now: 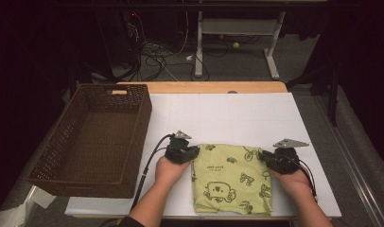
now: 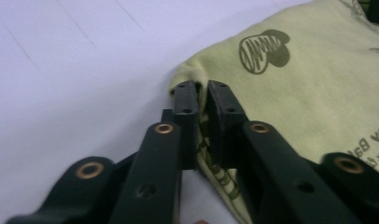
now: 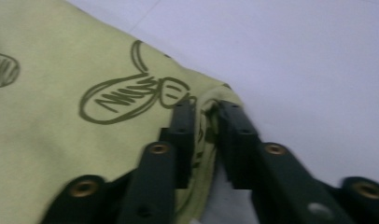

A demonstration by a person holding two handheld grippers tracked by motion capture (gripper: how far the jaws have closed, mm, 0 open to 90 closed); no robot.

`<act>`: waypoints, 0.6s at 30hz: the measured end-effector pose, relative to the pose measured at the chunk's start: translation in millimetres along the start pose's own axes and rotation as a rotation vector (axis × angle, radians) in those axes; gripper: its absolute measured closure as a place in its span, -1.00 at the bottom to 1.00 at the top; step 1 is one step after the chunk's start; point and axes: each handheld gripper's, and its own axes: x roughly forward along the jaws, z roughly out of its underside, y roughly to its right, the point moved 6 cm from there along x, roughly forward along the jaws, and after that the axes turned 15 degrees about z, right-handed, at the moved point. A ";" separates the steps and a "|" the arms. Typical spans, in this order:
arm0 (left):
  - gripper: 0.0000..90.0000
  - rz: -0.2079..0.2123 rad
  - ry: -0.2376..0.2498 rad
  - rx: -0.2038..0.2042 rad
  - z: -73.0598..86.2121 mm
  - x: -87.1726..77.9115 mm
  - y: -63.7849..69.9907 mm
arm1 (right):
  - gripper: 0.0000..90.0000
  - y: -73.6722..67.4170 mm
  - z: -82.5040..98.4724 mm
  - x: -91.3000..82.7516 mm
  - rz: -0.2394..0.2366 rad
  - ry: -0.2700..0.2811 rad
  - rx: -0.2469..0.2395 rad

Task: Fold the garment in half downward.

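A white tabletop carries a brown wicker basket along its left edge. A folded yellow-green printed cloth lies flat near the tabletop's front edge, right of the middle. The left gripper has its jaws clamped on the cloth's far left corner, and the right gripper pinches the far right corner the same way.

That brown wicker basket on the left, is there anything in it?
Empty. The high view looks straight into the brown wicker basket and shows only its bare woven bottom.
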 end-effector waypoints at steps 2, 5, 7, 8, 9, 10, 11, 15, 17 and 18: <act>0.80 -0.001 0.010 -0.007 -3.3 -1.5 -1.0 | 0.89 -1.1 -2.0 -0.1 0.033 0.010 -0.019; 0.81 -0.004 0.043 -0.002 -13.3 -3.1 -5.0 | 0.90 4.3 -10.9 1.0 0.059 0.042 -0.001; 0.81 -0.013 0.053 0.002 -19.9 -1.6 -9.1 | 0.90 8.6 -18.3 4.7 0.073 0.051 -0.005; 0.81 -0.018 0.061 -0.002 -23.0 -0.9 -12.1 | 0.90 11.0 -22.2 6.7 0.076 0.047 -0.001; 0.80 -0.019 0.064 -0.010 -25.5 0.1 -14.6 | 0.90 13.5 -26.4 8.6 0.085 0.051 0.004; 0.80 -0.022 0.060 -0.010 -27.0 1.8 -16.3 | 0.90 16.1 -30.5 10.2 0.094 0.058 0.006; 0.78 -0.025 0.048 -0.010 -27.1 3.4 -17.5 | 0.88 17.6 -33.4 12.1 0.100 0.056 0.010; 0.11 -0.002 0.017 -0.024 -19.9 1.9 -13.3 | 0.37 17.8 -31.9 16.7 0.083 0.039 0.018; -0.12 -0.021 0.027 0.013 -16.3 -4.4 -7.3 | 0.14 16.6 -28.5 12.8 0.050 0.047 0.028; -0.20 -0.009 0.034 0.018 -14.4 -7.4 -4.3 | 0.00 15.7 -26.9 10.0 0.042 0.053 0.029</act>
